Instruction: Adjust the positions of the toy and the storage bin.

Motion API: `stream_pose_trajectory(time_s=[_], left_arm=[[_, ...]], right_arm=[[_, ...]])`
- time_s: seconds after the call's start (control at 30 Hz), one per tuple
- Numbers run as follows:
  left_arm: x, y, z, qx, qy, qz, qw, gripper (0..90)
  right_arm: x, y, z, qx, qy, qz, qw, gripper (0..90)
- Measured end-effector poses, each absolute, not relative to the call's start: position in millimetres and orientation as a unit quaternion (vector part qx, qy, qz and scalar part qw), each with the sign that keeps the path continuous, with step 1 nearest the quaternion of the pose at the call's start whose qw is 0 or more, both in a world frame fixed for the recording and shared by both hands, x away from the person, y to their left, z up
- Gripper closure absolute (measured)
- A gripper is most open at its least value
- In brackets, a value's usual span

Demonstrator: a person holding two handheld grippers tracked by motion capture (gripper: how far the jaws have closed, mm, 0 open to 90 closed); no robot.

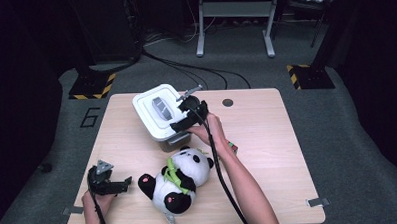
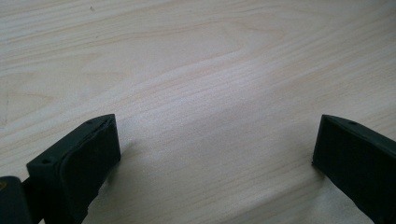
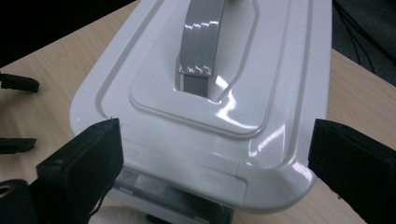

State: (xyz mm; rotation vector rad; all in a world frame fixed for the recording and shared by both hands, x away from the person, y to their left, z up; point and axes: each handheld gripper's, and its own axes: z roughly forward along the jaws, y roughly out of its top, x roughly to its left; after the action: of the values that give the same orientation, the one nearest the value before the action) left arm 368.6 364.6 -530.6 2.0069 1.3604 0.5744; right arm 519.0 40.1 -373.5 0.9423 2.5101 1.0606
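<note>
White lidded box (image 3: 205, 107) near bench's far edge | my right gripper (image 1: 186, 114) wide open astride its end, gripping nothing | left gripper (image 1: 109, 183) wide open, empty, near-left corner

Only readable thing here is a big dark "6" (image 1: 89, 117) marked on the grey floor (image 1: 337, 137) just off the table's far left corner. The white box, the panda plush and the gripper bodies show no lettering that can be made out.
</note>
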Motion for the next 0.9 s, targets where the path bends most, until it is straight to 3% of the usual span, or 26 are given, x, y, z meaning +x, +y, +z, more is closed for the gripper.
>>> stream_pose_trajectory(time_s=[0.2,0.6,0.9], left_arm=[[369,364,-531,0.761,0.518,0.222,0.322,0.5],[369,365,-531,0.765,0.514,0.220,0.319,0.5],[369,365,-531,0.765,0.514,0.220,0.319,0.5]], right_arm=[[530,59,-377,0.323,0.867,0.360,0.121,7.4],[537,80,-374,0.324,0.860,0.363,0.155,43.3],[540,87,-381,0.324,0.862,0.356,0.157,60.5]])
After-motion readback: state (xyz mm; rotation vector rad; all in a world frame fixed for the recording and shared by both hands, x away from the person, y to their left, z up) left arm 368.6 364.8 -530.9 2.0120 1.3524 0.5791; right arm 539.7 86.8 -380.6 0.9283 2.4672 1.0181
